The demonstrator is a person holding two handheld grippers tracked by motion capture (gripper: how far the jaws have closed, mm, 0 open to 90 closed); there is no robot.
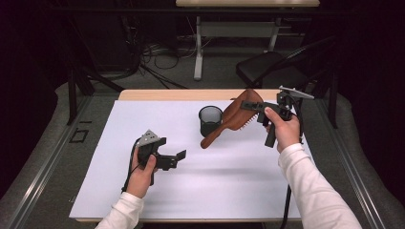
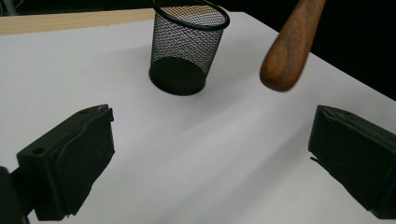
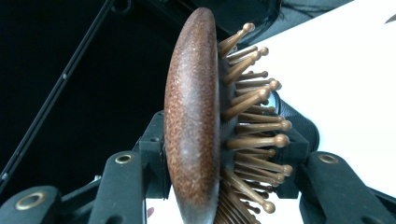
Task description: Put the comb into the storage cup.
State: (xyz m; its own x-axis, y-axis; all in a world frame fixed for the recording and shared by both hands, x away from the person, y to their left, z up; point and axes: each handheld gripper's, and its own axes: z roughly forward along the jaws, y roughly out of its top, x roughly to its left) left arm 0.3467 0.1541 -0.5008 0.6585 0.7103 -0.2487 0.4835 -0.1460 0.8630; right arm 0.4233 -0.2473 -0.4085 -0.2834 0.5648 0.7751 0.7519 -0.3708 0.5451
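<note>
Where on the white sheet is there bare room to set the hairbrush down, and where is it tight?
Free: the near half of the white sheet, between left gripper and the person's right sleeve, and the far-left stretch beside the mesh cup. Tight: around the cup, where the hairbrush, held by the right gripper, hangs with its handle alongside.

hairbrush point(image 1: 229, 121): 1 | mesh cup point(image 1: 210, 121): 1 | grippers: 2 | chair point(image 1: 267, 67): 1

No text, label, brand, number or sign can be read anywhere here.
</note>
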